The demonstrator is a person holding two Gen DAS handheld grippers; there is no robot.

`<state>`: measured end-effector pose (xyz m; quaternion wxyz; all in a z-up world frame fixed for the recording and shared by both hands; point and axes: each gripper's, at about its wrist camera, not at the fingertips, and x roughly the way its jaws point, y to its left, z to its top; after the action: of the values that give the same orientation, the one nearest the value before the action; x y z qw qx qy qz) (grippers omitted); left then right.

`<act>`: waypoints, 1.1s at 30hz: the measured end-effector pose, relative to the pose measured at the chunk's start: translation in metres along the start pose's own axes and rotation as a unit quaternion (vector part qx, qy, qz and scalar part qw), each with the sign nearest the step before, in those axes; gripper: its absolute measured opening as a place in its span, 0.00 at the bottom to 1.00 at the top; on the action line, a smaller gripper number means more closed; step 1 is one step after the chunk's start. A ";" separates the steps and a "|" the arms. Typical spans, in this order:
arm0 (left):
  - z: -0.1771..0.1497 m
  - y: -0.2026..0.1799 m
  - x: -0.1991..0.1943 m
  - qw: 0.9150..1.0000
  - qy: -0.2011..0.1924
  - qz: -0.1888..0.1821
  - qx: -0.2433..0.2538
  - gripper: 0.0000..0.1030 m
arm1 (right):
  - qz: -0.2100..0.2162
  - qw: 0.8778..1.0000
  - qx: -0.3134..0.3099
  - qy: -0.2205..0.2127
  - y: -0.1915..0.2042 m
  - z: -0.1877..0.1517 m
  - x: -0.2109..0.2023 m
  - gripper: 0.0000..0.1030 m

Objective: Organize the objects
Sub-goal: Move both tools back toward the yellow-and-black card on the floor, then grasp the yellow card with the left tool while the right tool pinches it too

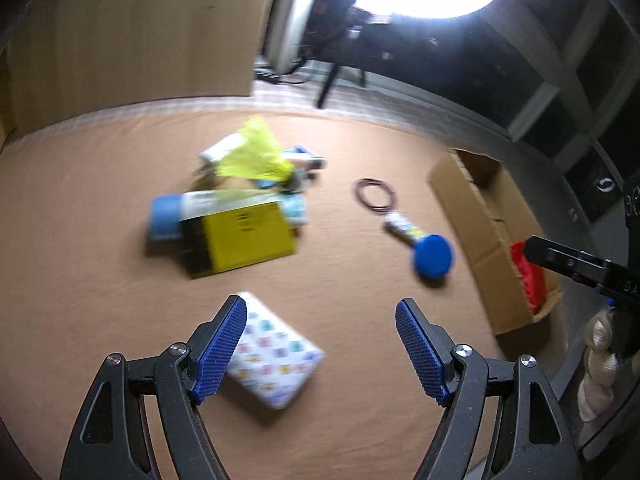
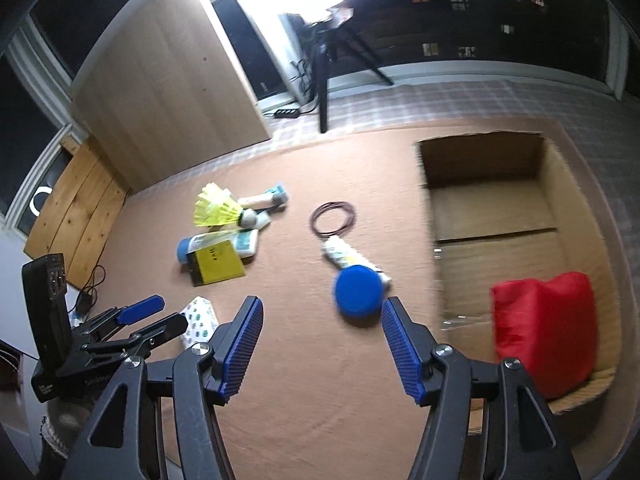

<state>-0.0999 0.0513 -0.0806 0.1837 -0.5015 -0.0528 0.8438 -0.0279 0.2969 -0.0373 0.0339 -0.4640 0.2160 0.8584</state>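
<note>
Tan carpet (image 2: 320, 380) on the floor carries all items, with the cardboard box (image 2: 560, 208) as landmark: nearest, the left tool (image 1: 320, 354) hangs wide open and empty over the patterned packet (image 1: 276, 356), far from the box, while the right tool (image 2: 322, 346) stands about half open, also empty, short of the blue-capped bottle (image 2: 356, 290) beside the box. A hurried closure could pinch one packet corner and drop it, or nudge the bottle rolling. Farther off, the yellow box (image 2: 216, 266), yellow shuttlecock (image 2: 216, 210) and wire ring (image 2: 332, 218) lie clustered; reaching there risks scattering them.
</note>
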 end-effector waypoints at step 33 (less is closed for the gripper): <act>0.020 0.095 0.062 0.998 0.042 -0.021 -0.040 0.70 | 0.072 0.990 -0.017 0.122 0.095 0.040 0.166 0.61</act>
<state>-0.1680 -0.0121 -0.1483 0.1836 -0.5424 -0.0893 0.8149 -0.1782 0.2032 -0.1210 -0.0627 -0.5491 0.2370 0.7990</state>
